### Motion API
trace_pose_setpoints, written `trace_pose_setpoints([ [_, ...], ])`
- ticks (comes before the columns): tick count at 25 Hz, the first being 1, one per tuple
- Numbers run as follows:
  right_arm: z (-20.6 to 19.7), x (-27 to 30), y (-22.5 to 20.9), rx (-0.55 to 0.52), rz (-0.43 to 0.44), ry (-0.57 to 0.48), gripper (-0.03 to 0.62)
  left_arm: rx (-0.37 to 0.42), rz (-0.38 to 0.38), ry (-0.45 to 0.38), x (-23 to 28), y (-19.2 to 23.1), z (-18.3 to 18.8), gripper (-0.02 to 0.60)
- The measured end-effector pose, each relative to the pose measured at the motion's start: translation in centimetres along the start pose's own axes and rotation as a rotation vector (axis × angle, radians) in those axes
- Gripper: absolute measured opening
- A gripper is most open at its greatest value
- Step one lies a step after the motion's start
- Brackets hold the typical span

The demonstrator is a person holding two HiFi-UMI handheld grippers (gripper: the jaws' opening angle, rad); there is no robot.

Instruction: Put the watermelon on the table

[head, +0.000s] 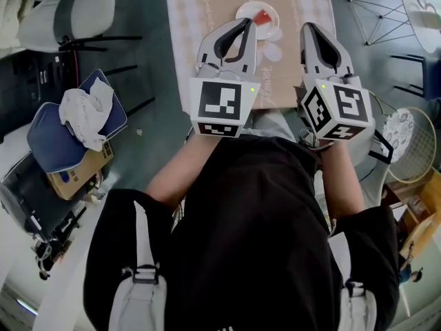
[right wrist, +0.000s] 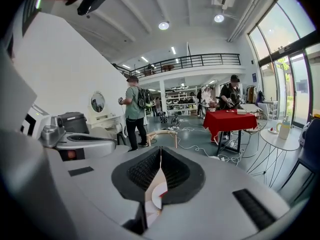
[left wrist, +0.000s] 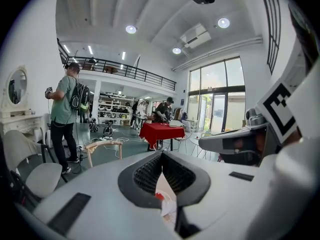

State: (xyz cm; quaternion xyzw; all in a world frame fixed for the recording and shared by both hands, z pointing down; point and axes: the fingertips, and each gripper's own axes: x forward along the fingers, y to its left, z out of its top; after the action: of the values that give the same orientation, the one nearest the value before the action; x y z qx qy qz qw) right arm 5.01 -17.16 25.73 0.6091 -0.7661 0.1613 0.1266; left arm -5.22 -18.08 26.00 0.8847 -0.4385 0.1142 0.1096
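Observation:
A slice of red watermelon (head: 262, 18) lies on a white plate (head: 249, 12) at the far part of the table (head: 207, 40), which has a beige cloth. My left gripper (head: 245, 23) is shut and empty, its tips just left of the plate. Farther right, my right gripper (head: 308, 27) is also shut and empty, over the table's right side. In the left gripper view the jaws (left wrist: 161, 154) meet at the tips, and the plate (left wrist: 167, 206) with the red slice (left wrist: 159, 196) shows below them. Under the closed right gripper (right wrist: 161, 152), its own view shows the plate (right wrist: 157, 191).
A white chair (head: 89, 9) stands at the upper left, with a blue cushion (head: 69, 133) bearing white cloth beside a cardboard box (head: 79, 174). A wire-frame stand (head: 379, 12) is at the upper right. Both gripper views show people and a red-covered table (left wrist: 161, 130).

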Motion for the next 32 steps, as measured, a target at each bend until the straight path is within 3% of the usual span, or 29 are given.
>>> trace_pose_setpoints([
  [10, -0.6, -3.8, -0.7, 0.005, 0.040, -0.022, 0.018, 0.014, 0.057, -0.015, -3.4, -2.8, 0.0, 0.008],
  [32, -3.8, -20.7, -2.9, -0.034, 0.119, -0.118, 0.018, 0.055, 0.209, -0.099, -14.9, -15.2, -0.9, 0.008],
])
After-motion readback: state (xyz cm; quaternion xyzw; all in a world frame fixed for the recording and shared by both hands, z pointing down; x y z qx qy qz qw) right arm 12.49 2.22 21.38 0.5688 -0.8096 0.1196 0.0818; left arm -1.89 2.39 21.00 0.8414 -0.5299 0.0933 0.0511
